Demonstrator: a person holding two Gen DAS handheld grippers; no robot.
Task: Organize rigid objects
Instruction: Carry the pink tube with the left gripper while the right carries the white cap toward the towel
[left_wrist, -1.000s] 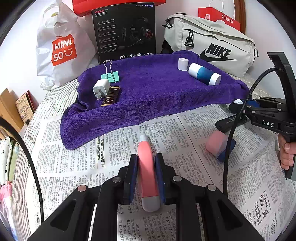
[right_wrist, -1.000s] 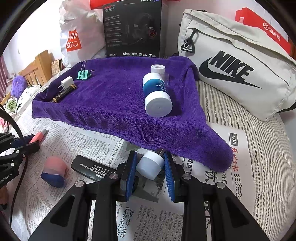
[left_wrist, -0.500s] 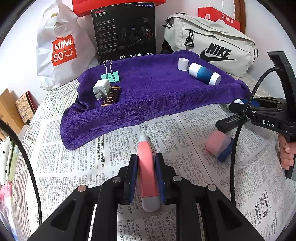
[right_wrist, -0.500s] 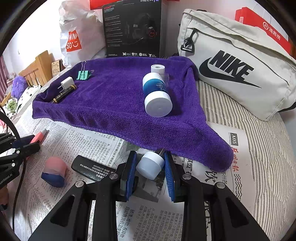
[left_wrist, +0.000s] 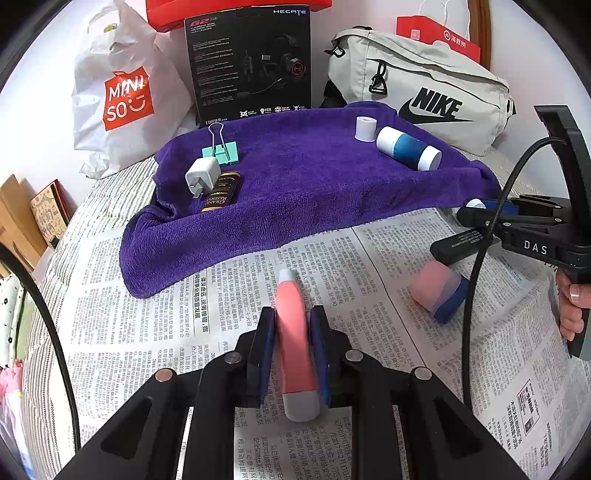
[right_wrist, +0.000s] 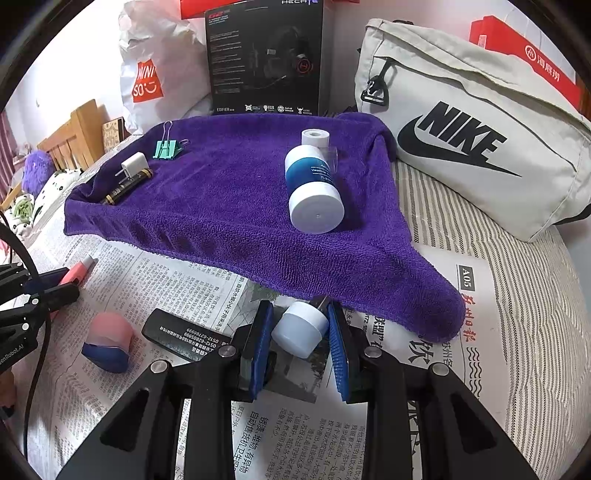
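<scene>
My left gripper (left_wrist: 293, 332) is shut on a pink pen-shaped stick (left_wrist: 293, 325) with grey ends, held just over the newspaper. My right gripper (right_wrist: 301, 328) is shut on a small white jar (right_wrist: 301, 328) at the near edge of the purple towel (right_wrist: 236, 206). On the towel lie a white-and-blue bottle (right_wrist: 314, 188), a small white roll (right_wrist: 314, 137), a green binder clip (right_wrist: 168, 147), a white charger plug (right_wrist: 133, 164) and a black-gold tube (right_wrist: 127, 188). A pink-and-blue cup (right_wrist: 109, 341) and a flat black bar (right_wrist: 184, 336) lie on the newspaper.
A grey Nike bag (right_wrist: 472, 140) sits at the right, a black headset box (right_wrist: 264, 55) and a white Miniso bag (left_wrist: 122, 88) behind the towel. Newspaper (left_wrist: 147, 332) covers the striped bed. Wooden furniture (right_wrist: 70, 140) stands at the left.
Almost nothing has moved. Both grippers stay shut on their objects in nearly the same place; the right gripper's cable has shifted slightly.
</scene>
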